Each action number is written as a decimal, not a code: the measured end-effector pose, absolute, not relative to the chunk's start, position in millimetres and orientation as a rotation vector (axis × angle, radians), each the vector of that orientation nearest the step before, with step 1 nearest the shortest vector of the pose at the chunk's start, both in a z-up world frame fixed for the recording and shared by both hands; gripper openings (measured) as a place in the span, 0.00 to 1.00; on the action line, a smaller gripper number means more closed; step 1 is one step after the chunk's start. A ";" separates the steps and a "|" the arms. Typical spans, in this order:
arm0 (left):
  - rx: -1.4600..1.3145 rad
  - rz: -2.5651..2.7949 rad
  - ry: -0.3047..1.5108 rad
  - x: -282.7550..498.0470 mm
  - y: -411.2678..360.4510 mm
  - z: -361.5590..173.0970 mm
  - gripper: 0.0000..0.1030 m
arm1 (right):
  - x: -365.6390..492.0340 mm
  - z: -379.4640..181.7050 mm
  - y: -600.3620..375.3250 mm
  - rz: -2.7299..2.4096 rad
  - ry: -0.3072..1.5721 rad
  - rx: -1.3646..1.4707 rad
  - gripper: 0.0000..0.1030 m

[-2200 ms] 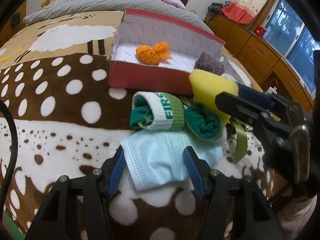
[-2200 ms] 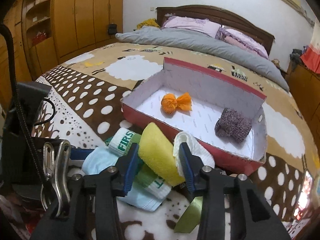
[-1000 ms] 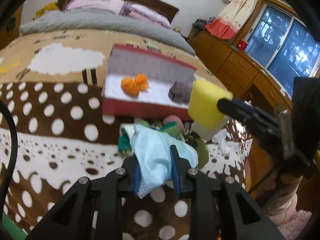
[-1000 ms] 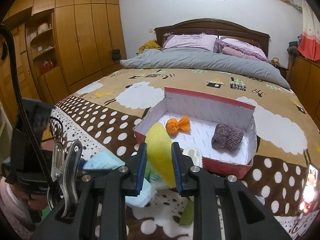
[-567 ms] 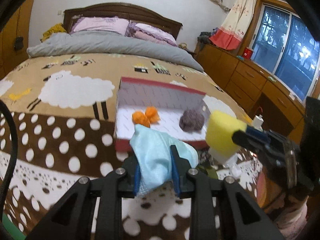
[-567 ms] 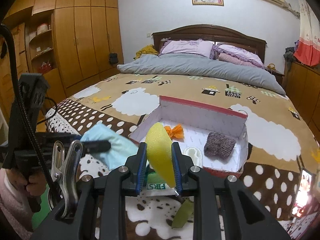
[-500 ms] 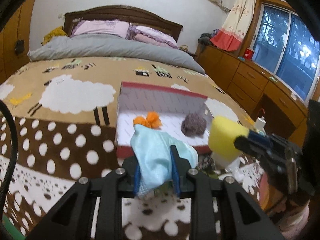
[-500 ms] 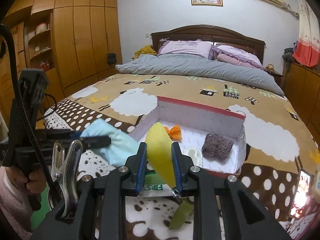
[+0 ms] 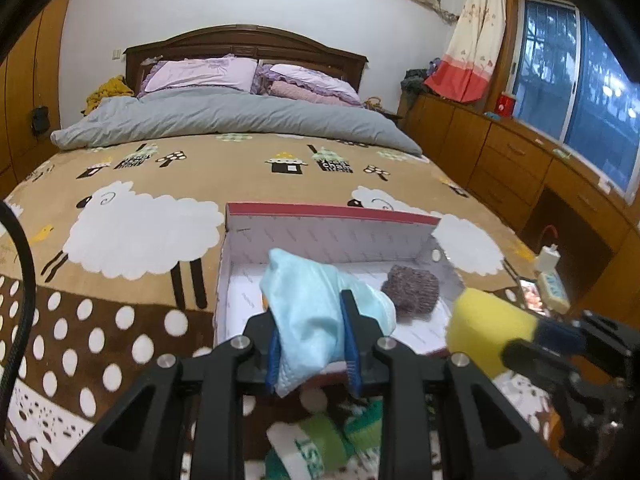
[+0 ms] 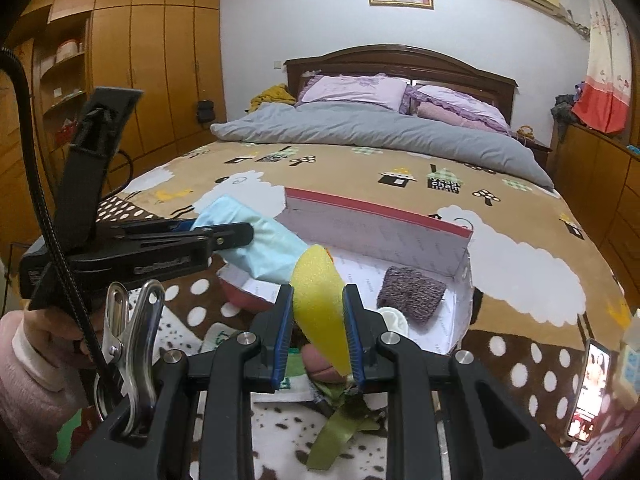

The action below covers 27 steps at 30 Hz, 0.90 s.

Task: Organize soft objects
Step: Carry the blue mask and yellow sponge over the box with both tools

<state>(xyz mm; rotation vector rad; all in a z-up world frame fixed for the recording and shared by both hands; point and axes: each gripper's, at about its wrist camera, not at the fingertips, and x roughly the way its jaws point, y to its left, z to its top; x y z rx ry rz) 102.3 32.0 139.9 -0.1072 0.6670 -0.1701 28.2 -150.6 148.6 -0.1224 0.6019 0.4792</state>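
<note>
Left wrist view: the left gripper (image 9: 311,346) is clamped on the pale blue face mask (image 9: 316,312), pinched between its pads over the near edge of the red box (image 9: 328,211). The right gripper (image 10: 318,338) squeezes the yellow sponge (image 10: 318,312), just short of that edge. Deeper inside lies the purple knit roll (image 9: 412,288).

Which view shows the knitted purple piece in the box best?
The right wrist view: the purple piece lies in full sight on the floor of the box. In the left wrist view the piece shows too, but blurrier, with the blue mask overlapping its edge.
</note>
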 end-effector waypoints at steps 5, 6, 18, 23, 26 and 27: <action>-0.095 -0.148 0.693 122.2 25.4 122.7 0.26 | 35.3 144.8 -153.7 0.460 0.610 -0.121 0.24; -0.100 -0.146 0.703 125.4 25.7 118.5 0.26 | 36.8 144.1 -154.0 0.457 0.612 -0.122 0.24; -0.105 -0.123 0.805 142.3 21.7 78.7 0.27 | 51.8 142.7 -155.1 0.426 0.613 -0.142 0.24; -0.087 -0.126 0.806 141.5 20.3 77.9 0.40 | 59.1 146.3 -155.9 0.422 0.603 -0.140 0.24; -0.079 -0.134 0.803 140.1 17.5 78.5 0.47 | 65.6 149.4 -158.0 0.424 0.596 -0.134 0.24; -0.077 -0.136 0.803 139.6 16.2 78.8 0.48 | 68.0 150.3 -158.8 0.427 0.597 -0.129 0.24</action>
